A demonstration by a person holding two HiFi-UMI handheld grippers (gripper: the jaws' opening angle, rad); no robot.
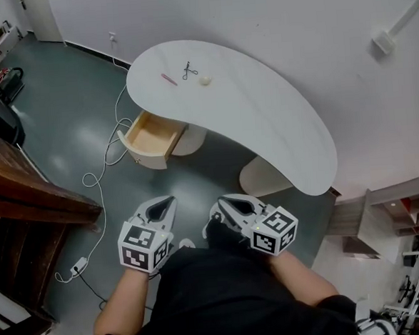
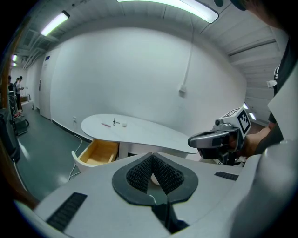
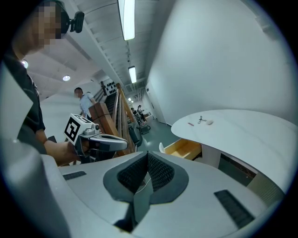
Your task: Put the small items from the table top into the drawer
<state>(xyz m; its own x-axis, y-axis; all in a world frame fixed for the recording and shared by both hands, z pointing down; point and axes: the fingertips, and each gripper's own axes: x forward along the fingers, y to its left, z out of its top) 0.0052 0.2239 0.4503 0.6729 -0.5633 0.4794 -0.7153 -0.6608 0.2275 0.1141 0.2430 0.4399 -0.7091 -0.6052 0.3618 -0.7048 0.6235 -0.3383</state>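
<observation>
On the far end of the white curved table (image 1: 263, 116) lie three small items: a pink stick (image 1: 169, 79), small dark scissors (image 1: 188, 71) and a cream lump (image 1: 206, 79). Below that end a wooden drawer (image 1: 150, 139) stands pulled out, and what shows of its inside is bare. Both grippers are held close to the person's body, well short of the table. The left gripper (image 1: 170, 199) has its pads together with nothing between them. The right gripper (image 1: 216, 209) is shut and empty too. The items also show small in the left gripper view, the pink stick (image 2: 105, 124) leftmost, above the drawer (image 2: 98, 152).
A white cable with a power strip (image 1: 79, 265) runs over the grey floor left of the drawer. Dark wooden boards (image 1: 25, 197) stand at the left. A low shelf unit (image 1: 392, 215) sits at the right beside the table's near end. Far-off people stand down the hall.
</observation>
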